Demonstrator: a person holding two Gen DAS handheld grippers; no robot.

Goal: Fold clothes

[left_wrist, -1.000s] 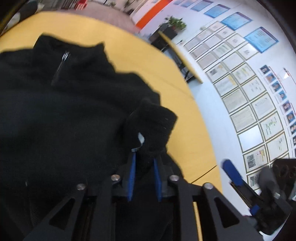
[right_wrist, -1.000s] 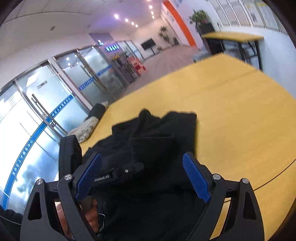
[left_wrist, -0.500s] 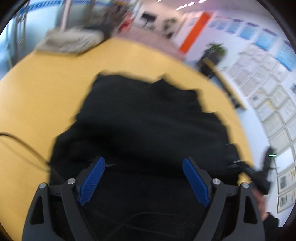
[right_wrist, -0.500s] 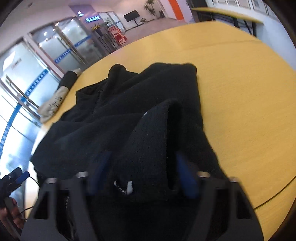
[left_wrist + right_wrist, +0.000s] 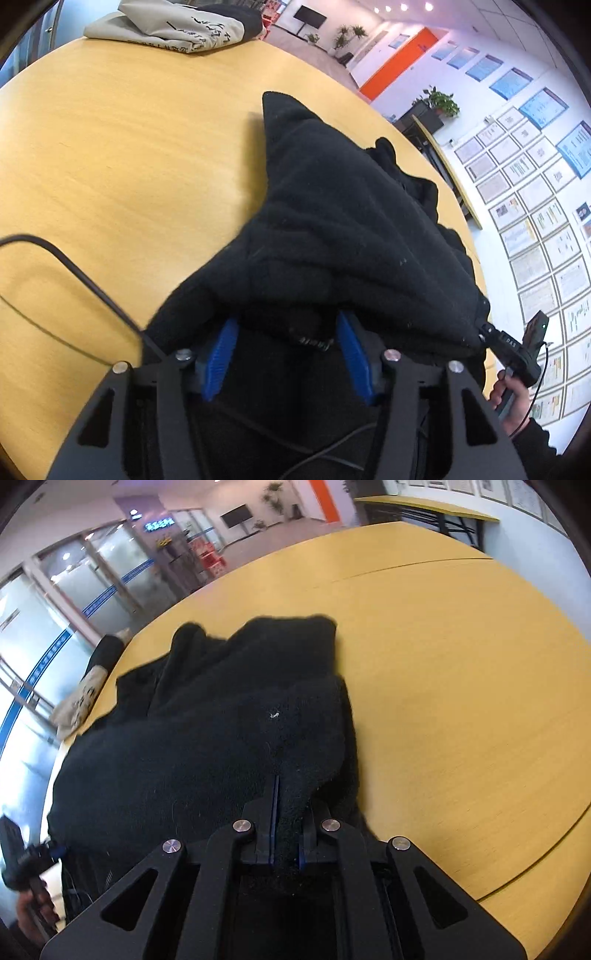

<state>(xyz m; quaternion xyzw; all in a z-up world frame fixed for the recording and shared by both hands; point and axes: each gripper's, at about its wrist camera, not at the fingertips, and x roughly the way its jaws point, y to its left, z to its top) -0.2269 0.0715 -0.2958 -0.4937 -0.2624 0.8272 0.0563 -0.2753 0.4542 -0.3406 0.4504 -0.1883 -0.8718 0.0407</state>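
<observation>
Gripping black fleece (image 5: 207, 746) on desk (image 5: 461, 686): right tool (image 5: 286, 834) clamped on near hem; left tool (image 5: 288, 354) closing, fabric between jaws, not yet pinched. Fold step judged beginning; next, lifting hem forward evenly.

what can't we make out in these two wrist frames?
- Left wrist: whether the left hand-held gripper, its jaws closing, touches the black garment; the fabric drapes over the fingertips.
- Left wrist: text on the wall papers, too small.
- Right wrist: the folded light garment, mostly hidden behind the black one.
</observation>
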